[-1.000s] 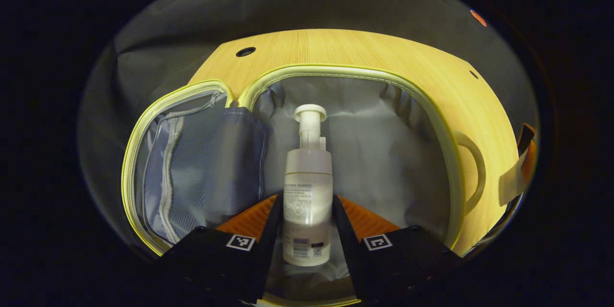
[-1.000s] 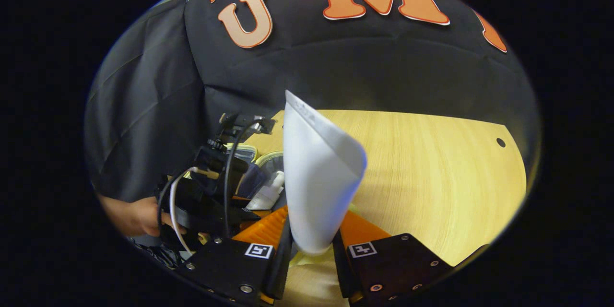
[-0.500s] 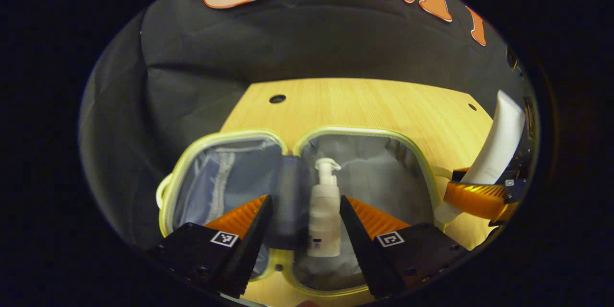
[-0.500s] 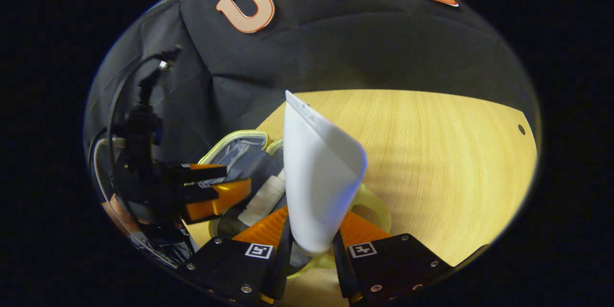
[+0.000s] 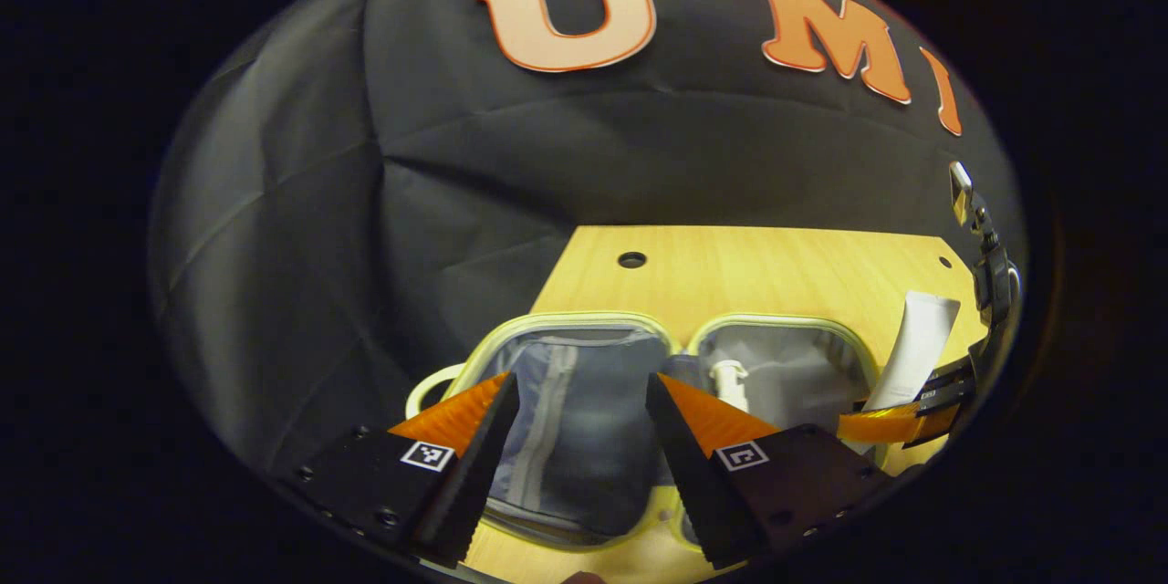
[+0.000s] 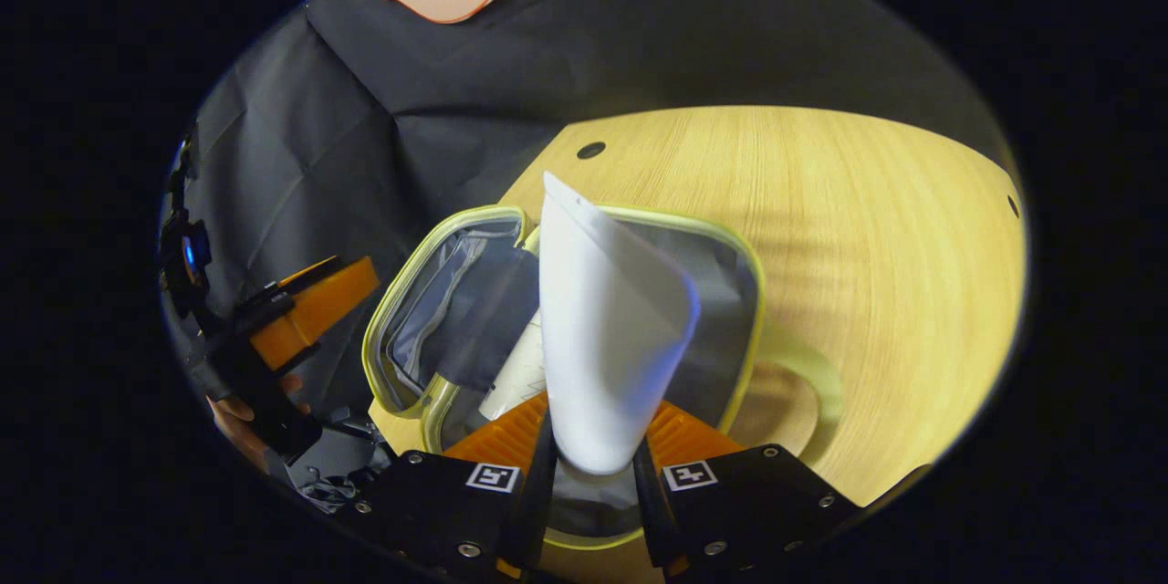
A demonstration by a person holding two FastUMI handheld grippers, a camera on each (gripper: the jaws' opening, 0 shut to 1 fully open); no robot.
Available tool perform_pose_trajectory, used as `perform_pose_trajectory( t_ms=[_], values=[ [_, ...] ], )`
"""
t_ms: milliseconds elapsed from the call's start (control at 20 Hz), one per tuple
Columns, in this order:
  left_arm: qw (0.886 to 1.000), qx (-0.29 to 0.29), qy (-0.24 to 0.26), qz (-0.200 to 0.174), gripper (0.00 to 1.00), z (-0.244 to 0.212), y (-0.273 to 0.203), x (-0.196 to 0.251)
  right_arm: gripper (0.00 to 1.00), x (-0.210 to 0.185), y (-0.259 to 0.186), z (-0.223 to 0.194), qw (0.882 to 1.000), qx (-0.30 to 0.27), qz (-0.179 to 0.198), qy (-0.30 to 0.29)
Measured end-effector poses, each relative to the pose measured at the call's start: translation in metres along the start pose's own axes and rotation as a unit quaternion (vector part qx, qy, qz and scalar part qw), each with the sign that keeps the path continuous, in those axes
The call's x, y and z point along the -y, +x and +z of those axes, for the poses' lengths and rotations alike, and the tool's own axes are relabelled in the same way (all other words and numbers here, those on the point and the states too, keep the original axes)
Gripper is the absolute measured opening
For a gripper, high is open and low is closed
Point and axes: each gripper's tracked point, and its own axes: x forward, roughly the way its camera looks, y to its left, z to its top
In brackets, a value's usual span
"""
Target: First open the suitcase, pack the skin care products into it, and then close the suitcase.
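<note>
The right gripper (image 6: 593,465) clamps a white tube (image 6: 607,338) over the open suitcase (image 6: 739,246), ready to drop it beside the pump bottle (image 5: 730,380) lying inside. The left gripper (image 5: 579,411), wide and empty, has released that bottle and pulled back above the tabletop (image 6: 867,201).

Dim booth, warm glare on table (image 6: 867,228) (fisheye-bent edges); soft focus throughout

My wooden tabletop (image 6: 876,228) carries the opened yellow-rimmed suitcase (image 6: 744,292), lying flat near its left edge.
</note>
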Motion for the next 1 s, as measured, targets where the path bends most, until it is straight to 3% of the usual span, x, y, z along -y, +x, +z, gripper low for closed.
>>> perform_pose_trajectory(
  t_ms=[200,550,600,650,800,850,1000],
  values=[
    [0.998,-0.006,-0.061,0.028,0.88,-0.017,-0.003,-0.052,0.43,-0.002,0.024,-0.012,0.998,-0.039,-0.006,0.04],
    [0.989,-0.027,-0.115,0.093,0.89,-0.05,0.011,-0.136,0.43,0.013,0.04,-0.017,0.991,-0.079,-0.051,0.092],
    [0.987,-0.023,-0.124,0.101,0.89,-0.054,0.016,-0.147,0.49,0.016,0.043,-0.019,0.989,-0.086,-0.061,0.1],
    [0.984,-0.016,-0.143,0.105,0.89,-0.059,0.023,-0.155,0.43,0.015,0.047,-0.02,0.987,-0.09,-0.064,0.114],
    [0.971,-0.031,-0.209,0.114,0.89,-0.085,0.038,-0.175,0.41,0.018,0.055,-0.021,0.982,-0.098,-0.083,0.137],
    [0.966,-0.036,-0.23,0.112,0.89,-0.093,0.047,-0.18,0.47,0.018,0.056,-0.021,0.981,-0.095,-0.089,0.143],
    [0.947,-0.056,-0.303,0.091,0.89,-0.113,0.067,-0.187,0.5,0.019,0.052,-0.015,0.979,-0.082,-0.097,0.157]
  ],
)
